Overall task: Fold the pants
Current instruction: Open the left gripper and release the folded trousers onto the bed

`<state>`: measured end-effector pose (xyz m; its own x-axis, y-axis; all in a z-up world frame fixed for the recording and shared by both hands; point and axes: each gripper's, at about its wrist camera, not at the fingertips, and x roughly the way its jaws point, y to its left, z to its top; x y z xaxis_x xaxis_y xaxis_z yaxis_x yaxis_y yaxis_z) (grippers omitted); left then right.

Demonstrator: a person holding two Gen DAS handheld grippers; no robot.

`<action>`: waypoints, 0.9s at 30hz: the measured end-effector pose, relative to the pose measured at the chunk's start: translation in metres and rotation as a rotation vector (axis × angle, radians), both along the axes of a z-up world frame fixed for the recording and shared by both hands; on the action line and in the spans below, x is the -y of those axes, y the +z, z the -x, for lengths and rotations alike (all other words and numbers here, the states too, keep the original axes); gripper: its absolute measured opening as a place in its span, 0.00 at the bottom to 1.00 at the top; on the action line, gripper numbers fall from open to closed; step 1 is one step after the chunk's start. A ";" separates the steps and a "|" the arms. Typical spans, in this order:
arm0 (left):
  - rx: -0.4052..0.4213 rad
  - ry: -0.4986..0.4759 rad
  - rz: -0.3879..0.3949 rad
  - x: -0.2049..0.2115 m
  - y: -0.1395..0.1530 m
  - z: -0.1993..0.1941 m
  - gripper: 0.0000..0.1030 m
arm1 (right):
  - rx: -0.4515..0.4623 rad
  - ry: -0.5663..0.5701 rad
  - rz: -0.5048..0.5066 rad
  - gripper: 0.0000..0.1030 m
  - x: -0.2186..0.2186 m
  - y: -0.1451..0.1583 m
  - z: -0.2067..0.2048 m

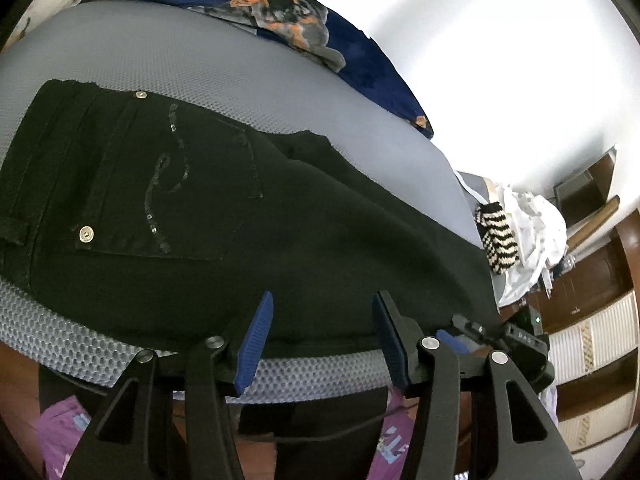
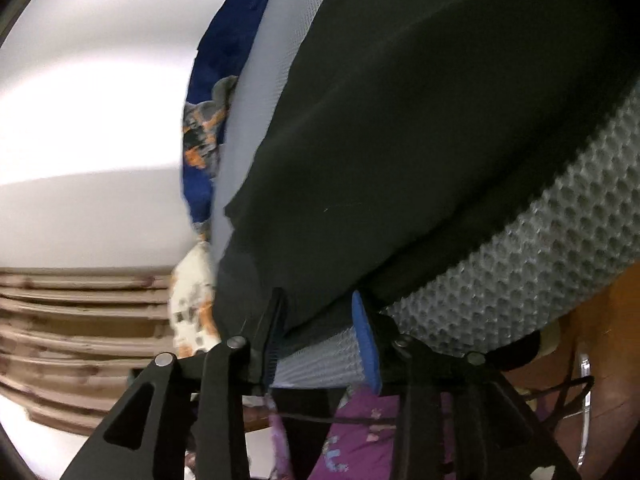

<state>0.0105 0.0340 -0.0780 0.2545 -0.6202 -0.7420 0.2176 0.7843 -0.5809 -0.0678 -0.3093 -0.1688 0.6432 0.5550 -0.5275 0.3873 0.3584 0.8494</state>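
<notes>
Black pants lie flat on a grey mesh mattress, back pocket up, waistband at the left. My left gripper is open, its blue pads just above the pants' near edge, holding nothing. In the right wrist view the pants fill the middle, one end reaching the mattress edge. My right gripper is open with its fingers on either side of the pants' near edge; the blue pad lies apart from the cloth. The right gripper also shows in the left wrist view.
A blue patterned blanket lies along the mattress's far edge, also in the right wrist view. A striped cloth and white clothes lie at the right end. Wooden cupboards stand beyond. Purple-clad legs are below.
</notes>
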 end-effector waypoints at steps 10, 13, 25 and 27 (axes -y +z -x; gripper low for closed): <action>0.004 -0.001 -0.025 -0.019 -0.007 0.003 0.51 | 0.010 -0.044 0.068 0.05 -0.027 -0.009 -0.002; -0.002 -0.007 -0.042 -0.023 -0.007 0.004 0.52 | 0.019 -0.054 0.045 0.05 -0.024 -0.010 0.007; 0.027 -0.024 -0.097 -0.026 -0.006 0.012 0.52 | -0.015 -0.050 0.011 0.06 -0.024 -0.012 0.013; 0.023 -0.019 -0.098 -0.027 -0.006 0.012 0.52 | -0.025 -0.045 -0.015 0.08 -0.022 -0.014 0.012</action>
